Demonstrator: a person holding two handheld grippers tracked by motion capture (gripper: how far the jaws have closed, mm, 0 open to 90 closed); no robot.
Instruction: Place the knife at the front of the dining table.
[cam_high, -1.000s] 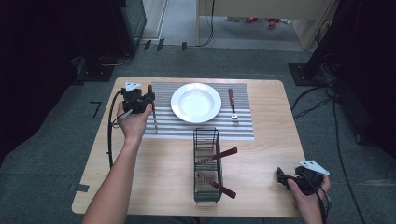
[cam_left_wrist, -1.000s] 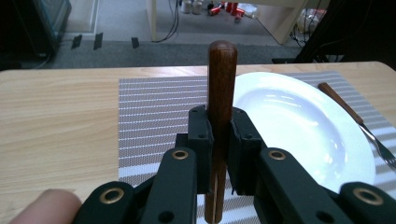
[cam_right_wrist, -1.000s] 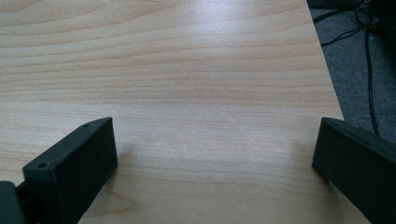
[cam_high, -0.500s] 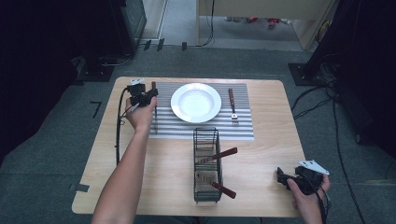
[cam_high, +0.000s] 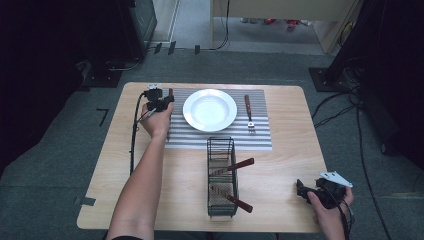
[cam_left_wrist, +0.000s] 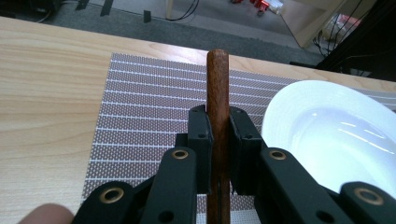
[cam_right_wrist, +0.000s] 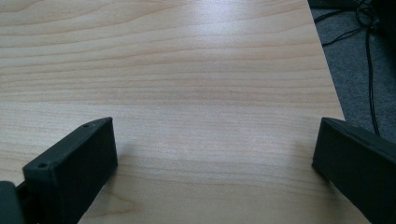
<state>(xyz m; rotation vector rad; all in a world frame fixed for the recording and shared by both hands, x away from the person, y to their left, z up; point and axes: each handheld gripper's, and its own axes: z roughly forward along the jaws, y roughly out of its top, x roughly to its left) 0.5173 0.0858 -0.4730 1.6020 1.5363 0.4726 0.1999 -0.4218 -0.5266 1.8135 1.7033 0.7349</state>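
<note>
My left gripper (cam_high: 166, 101) (cam_left_wrist: 218, 126) is shut on a utensil by its brown wooden handle (cam_left_wrist: 217, 84), low over the left part of the striped placemat (cam_high: 260, 135) (cam_left_wrist: 140, 107). The handle (cam_high: 170, 93) points away from me, just left of the white plate (cam_high: 210, 109) (cam_left_wrist: 336, 130). The utensil's working end is hidden under the hand. My right gripper (cam_high: 301, 188) (cam_right_wrist: 210, 158) rests open on the bare wood at the table's near right corner, nothing between its jaws. A fork (cam_high: 248, 113) with a wooden handle lies on the mat right of the plate.
A black wire basket (cam_high: 221, 175) stands in the middle of the wooden table (cam_high: 295, 150), holding two wooden-handled utensils (cam_high: 239, 165). A cable (cam_high: 134, 135) trails from the left gripper along the forearm. Dark equipment and cables surround the table on the floor.
The left hand has carried the utensil rightward and down, from beyond the mat's left edge to low over the mat beside the plate. The right hand has stayed put.
</note>
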